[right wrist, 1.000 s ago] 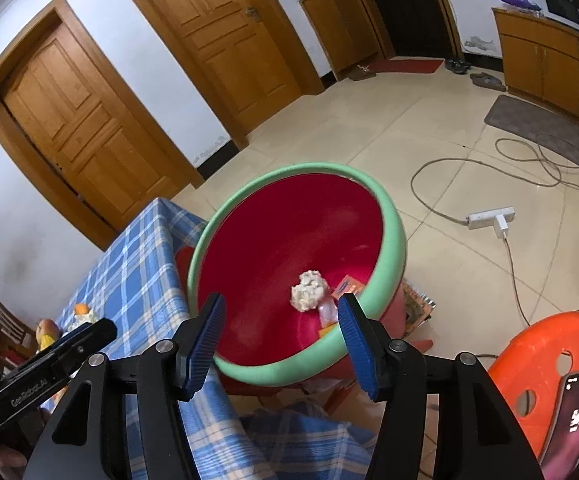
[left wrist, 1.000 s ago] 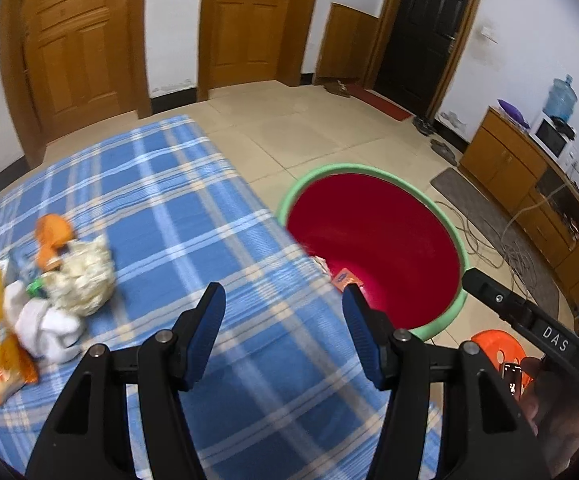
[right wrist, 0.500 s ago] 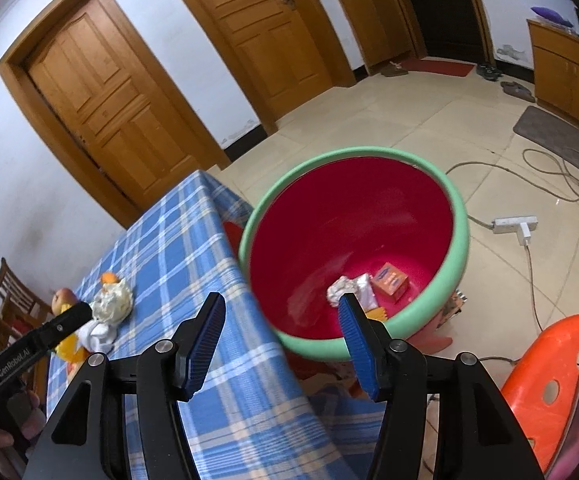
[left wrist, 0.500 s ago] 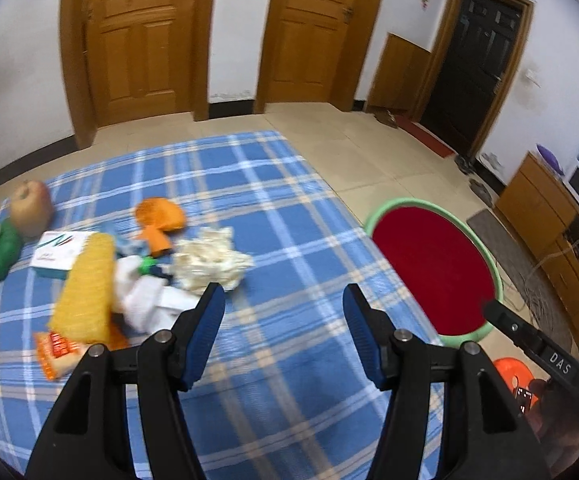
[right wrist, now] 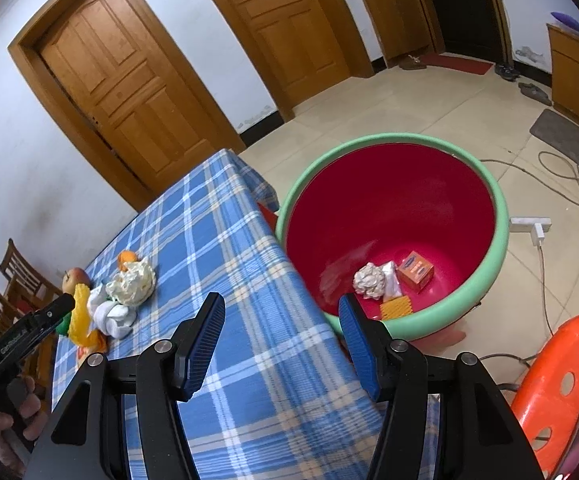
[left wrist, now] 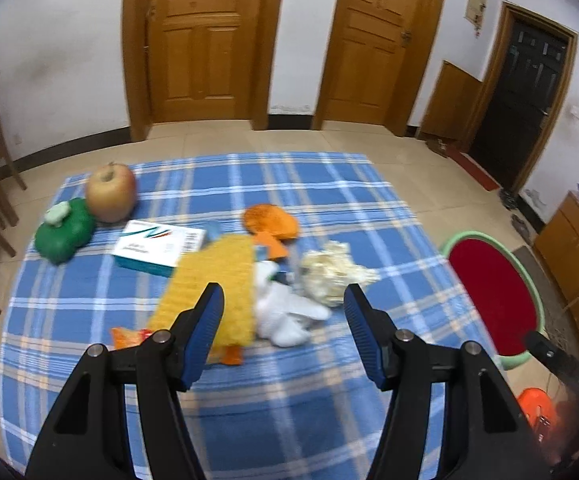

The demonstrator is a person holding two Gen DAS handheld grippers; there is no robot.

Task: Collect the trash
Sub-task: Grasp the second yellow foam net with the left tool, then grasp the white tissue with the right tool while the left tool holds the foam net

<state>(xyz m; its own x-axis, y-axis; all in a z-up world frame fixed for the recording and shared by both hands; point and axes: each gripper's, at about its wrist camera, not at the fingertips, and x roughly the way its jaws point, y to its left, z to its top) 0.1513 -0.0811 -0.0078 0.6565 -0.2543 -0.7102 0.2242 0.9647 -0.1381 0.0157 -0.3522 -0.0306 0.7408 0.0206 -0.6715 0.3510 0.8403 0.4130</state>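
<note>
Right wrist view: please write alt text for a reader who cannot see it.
The open, empty right gripper hangs over the edge of a blue plaid tablecloth, beside a red plastic tub with a green rim that holds a crumpled paper ball and a small orange box. More litter lies further along the cloth.

left gripper (left wrist: 283, 316) jaws apart, nothing between them, over blue plaid tablecloth (left wrist: 289, 392). Just ahead: trash pile, with yellow corn-cob thing (left wrist: 213, 280), white crumpled tissue (left wrist: 285, 314), cream paper wad (left wrist: 331, 270), orange peel (left wrist: 269, 220). Left of pile: white-teal box (left wrist: 157, 246), green pepper (left wrist: 63, 232), apple (left wrist: 110, 192) touching it. Red basin with green rim (left wrist: 493, 296) past the table's right edge. Frame slightly blurred.
</note>
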